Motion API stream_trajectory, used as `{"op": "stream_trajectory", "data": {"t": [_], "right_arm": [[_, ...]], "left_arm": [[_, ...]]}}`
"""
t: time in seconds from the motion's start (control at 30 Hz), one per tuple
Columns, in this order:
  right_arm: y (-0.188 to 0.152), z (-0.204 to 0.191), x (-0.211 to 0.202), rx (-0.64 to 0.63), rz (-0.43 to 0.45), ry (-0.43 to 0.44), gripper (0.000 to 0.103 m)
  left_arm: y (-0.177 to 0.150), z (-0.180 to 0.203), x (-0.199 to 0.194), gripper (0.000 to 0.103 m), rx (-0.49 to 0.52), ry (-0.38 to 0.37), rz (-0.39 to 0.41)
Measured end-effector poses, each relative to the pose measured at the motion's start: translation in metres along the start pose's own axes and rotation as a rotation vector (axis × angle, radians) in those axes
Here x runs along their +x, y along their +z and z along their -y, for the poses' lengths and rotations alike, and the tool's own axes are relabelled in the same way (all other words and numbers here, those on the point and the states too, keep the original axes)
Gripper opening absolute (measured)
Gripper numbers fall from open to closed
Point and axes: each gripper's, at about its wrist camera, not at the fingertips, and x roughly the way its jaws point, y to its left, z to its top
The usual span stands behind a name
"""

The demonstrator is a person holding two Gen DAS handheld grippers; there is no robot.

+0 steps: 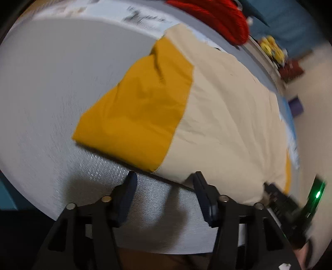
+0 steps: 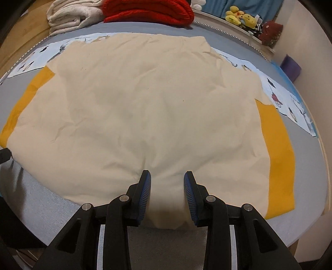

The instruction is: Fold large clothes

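A large cream garment (image 2: 149,108) with mustard-yellow sleeves lies spread flat on the grey bed (image 2: 45,199). In the right wrist view my right gripper (image 2: 167,176) is open, its blue pads on either side of a bunched bit of the cream near hem, jaws apart. One yellow sleeve (image 2: 278,155) lies at the right, the other (image 2: 27,99) at the left. In the left wrist view my left gripper (image 1: 165,177) is open and empty over bare grey bed, just short of the garment's edge by the yellow sleeve (image 1: 143,108). The cream body (image 1: 228,124) stretches to the right. The right gripper's body (image 1: 290,203) shows at the lower right.
A red folded blanket (image 2: 151,10) and a white fluffy blanket (image 2: 68,16) lie at the bed's far end. Yellow plush toys (image 2: 240,16) sit on a shelf at the back right. A patterned sheet (image 2: 290,103) lies under the garment. A wall (image 2: 311,41) runs along the right.
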Motion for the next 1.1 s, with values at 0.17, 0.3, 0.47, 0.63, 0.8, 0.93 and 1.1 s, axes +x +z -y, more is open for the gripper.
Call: {"op": "stream_trajectory", "data": {"t": [0.17,0.3,0.47,0.63,0.8,0.93,1.1], "right_arm": [[0.001,0.005,-0.002,0.006,-0.004,0.024,0.035],[0.001,0.009,0.0,0.012,-0.007,0.047,0.035],[0.0,0.018,0.001,0.042,-0.016,0.079,0.035],[-0.001,0.021,0.001,0.06,-0.015,0.098,0.035],[-0.001,0.023,0.002,0.107,-0.019,0.102,0.035],[0.001,0.019,0.003,0.149,-0.027,0.088,0.035],[0.005,0.0,-0.001,0.143,-0.032,0.105,0.035]], "left_arm": [[0.014,-0.023,0.007,0.053,-0.167,-0.092,0.012],[0.021,-0.035,0.017,0.052,-0.277,-0.15,0.047],[0.027,-0.028,0.024,0.045,-0.307,-0.177,0.091],[0.03,-0.022,0.024,0.018,-0.302,-0.174,0.125],[0.032,-0.006,0.006,0.008,-0.218,-0.173,0.172],[0.035,0.008,-0.027,0.006,-0.137,-0.173,0.217],[0.043,0.019,-0.079,0.003,-0.001,-0.098,0.274]]}}
